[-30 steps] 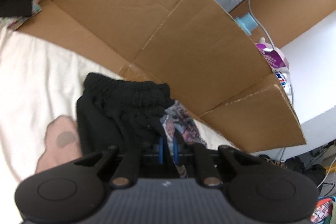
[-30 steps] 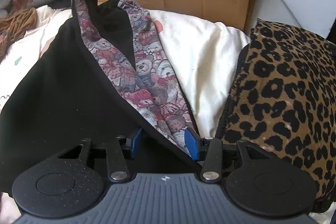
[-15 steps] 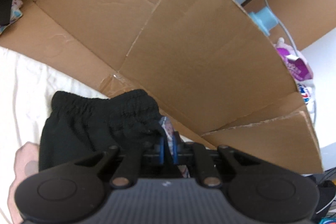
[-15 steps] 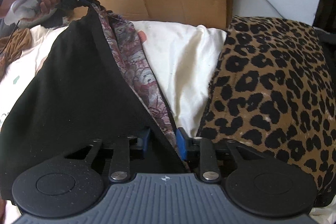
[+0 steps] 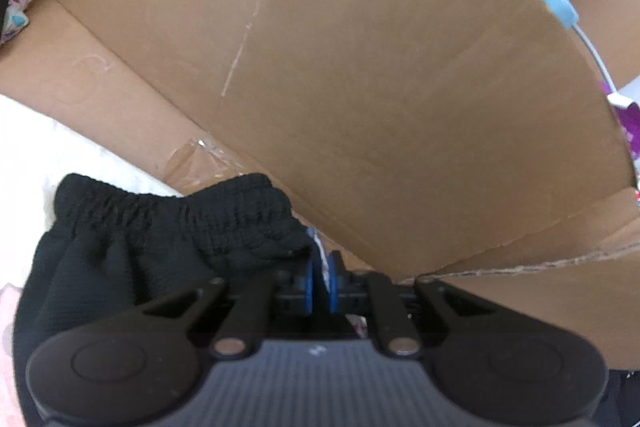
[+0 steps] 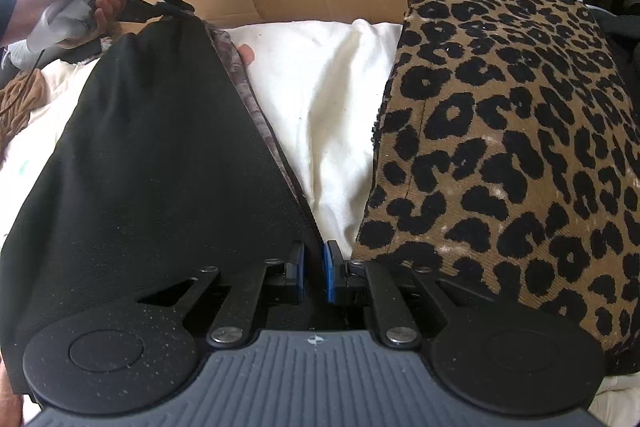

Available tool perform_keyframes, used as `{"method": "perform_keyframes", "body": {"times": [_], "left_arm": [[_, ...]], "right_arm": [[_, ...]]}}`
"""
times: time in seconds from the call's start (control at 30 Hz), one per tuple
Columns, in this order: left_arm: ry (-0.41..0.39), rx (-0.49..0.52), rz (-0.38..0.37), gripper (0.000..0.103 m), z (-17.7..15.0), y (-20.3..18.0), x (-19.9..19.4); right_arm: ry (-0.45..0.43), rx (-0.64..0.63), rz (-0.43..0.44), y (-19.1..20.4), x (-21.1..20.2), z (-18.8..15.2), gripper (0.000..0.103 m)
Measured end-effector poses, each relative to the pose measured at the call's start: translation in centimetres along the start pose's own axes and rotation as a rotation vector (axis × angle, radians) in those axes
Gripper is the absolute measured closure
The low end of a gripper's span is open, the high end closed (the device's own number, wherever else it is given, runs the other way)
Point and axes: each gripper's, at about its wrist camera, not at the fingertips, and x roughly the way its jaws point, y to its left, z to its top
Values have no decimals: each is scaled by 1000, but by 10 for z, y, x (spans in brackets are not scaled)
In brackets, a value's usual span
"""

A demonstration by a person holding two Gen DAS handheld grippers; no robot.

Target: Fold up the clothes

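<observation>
Right gripper (image 6: 313, 273): blue pads nearly together, clamped on the near edge of the black garment (image 6: 152, 163); its jaws have just been closing, with that cloth edge between them.

Left gripper (image 5: 320, 277): blue pads close together, pinching the corner of the garment's gathered elastic waistband (image 5: 180, 219). Seen far off from the right wrist view at (image 6: 168, 1), carried by the person's left hand (image 6: 86, 1), which wraps a pale grey handle.

Black garment: the largest cloth item in the right wrist view. Stretched taut between the two grippers, spanning from the near foreground up to the far left gripper. A patterned lining (image 6: 256, 107) in grey and maroon shows as a narrow strip along its right edge. The garment lies over a cream sheet (image 6: 332, 99).

Cardboard (image 5: 360, 67): large brown folded panels, standing behind the waistband and filling most of the left wrist view. A strip of clear tape sits at its lower seam, just beyond the waistband. The same brown board appears behind the sheet in the right wrist view.

Leopard-print cushion (image 6: 504, 147): tan with black spots, lying to the right of the sheet, just beside the right gripper.

Brown fabric (image 6: 18, 99): crumpled, at the left margin, partly visible.

White cable (image 5: 592, 51): thin, with a light blue fitting, behind the cardboard's upper right edge.
</observation>
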Motion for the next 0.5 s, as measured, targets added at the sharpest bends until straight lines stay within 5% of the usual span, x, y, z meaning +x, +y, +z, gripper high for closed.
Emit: {"method": "perform_keyframes", "body": {"times": [0.13,0.5], "left_arm": [[6,70,-28,74,-2,-9,-6],[63,416,-47,75,-42,-31,-42]], "right_arm": [[2,-20,-9,2,0,-1,92],[4,-38,-44,3,-4,-3,102]]}}
